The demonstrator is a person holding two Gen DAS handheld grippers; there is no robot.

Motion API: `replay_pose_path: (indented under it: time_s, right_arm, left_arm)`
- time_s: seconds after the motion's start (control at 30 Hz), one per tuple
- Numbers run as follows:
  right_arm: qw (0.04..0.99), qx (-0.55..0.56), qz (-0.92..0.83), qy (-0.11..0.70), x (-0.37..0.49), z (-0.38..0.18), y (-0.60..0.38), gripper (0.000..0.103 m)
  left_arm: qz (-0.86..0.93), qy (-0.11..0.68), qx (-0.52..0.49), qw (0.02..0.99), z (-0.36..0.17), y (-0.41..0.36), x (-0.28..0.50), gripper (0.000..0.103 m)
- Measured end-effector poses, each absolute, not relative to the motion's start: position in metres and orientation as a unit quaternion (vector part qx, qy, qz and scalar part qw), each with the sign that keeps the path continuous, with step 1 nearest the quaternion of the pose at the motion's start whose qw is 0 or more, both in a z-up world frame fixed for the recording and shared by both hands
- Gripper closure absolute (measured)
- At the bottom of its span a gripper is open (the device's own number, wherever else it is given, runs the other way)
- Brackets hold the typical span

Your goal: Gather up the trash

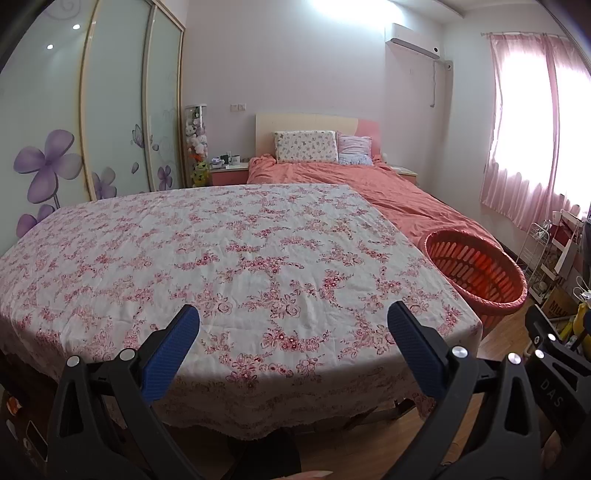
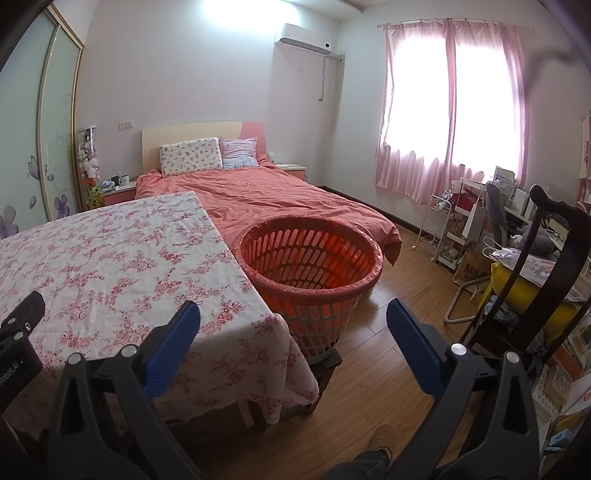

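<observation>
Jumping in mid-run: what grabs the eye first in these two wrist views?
The orange slatted basket, lined with a thin bag, stands on the floor at the table's far right corner. The floral tablecloth fills the foreground with no trash visible on it. Behind lies the salmon-covered bed; both the left gripper and right gripper are open.

Lighting: bright daylight, overexposed window (image 2: 454,110) behind pink curtains (image 2: 410,173); ceiling glare. Fisheye bending, dark corners; focus sharp throughout.

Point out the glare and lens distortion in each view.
Left wrist view: the window blows out white behind the pink curtain, and the table edge bows. Right wrist view: window and ceiling light overexpose; the wardrobe curves.
</observation>
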State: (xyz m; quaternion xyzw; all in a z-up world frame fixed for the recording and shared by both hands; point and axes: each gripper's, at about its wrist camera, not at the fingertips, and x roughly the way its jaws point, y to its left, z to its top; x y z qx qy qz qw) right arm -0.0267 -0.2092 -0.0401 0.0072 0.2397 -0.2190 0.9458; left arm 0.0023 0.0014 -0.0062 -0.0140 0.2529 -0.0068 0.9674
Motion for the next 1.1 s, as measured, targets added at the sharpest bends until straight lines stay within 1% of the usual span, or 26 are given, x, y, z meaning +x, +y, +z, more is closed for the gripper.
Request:
replay_pose_path:
  time_s: [1.1]
  right_arm:
    - [0.946, 0.01, -0.219, 0.239, -0.0283, -0.0411, -0.2092, 0.004]
  left_arm:
    - [-0.007, 0.252, -0.018, 0.967, -0.0049, 0.0022, 0.0035, 0.003]
